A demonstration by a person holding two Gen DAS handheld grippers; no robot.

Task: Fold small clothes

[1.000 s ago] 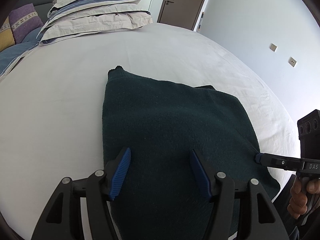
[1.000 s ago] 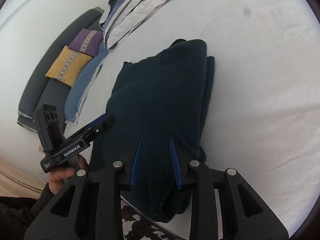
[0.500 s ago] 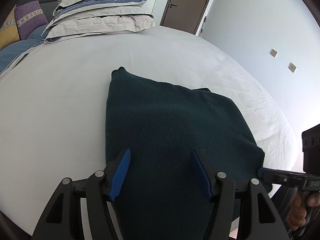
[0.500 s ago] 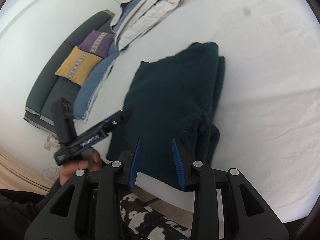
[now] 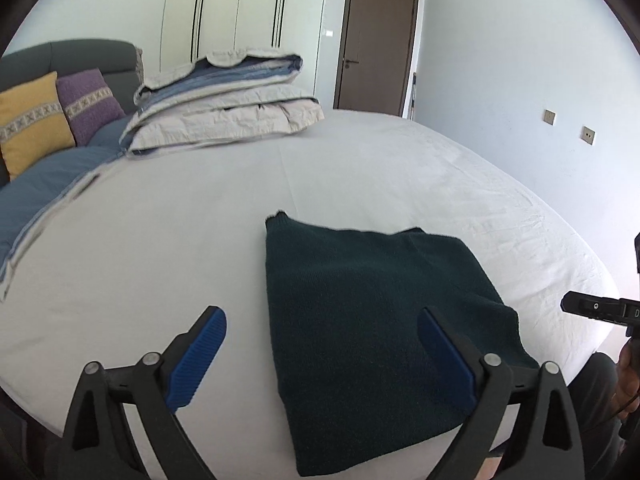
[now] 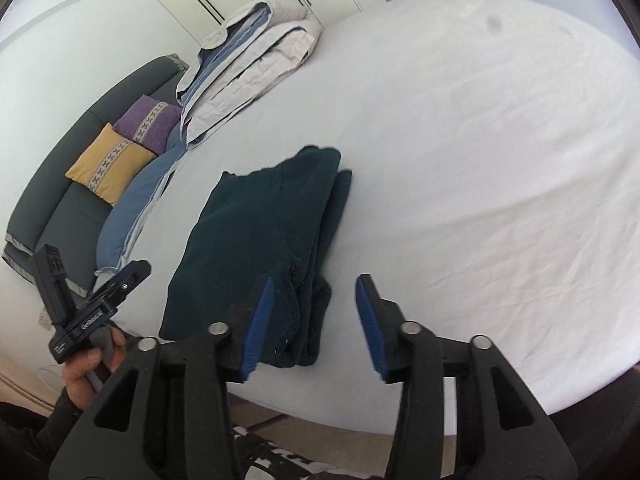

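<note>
One dark green knitted garment [image 5: 372, 320], folded into a thick rectangle, lies in the lower centre of both views, at the near edge of the white bed sheet [image 5: 360, 168]. Your left gripper [image 5: 322, 354] has just been opening and now stands at its widest, nothing between its blue pads. Your right gripper [image 6: 314, 322] has also just been opening, about half wide, pads clear of the cloth. Both have lifted back from the garment since a second ago, so this fold looks finished and released. A folded grey-and-blue duvet [image 5: 224, 108] sits upper left.
</note>
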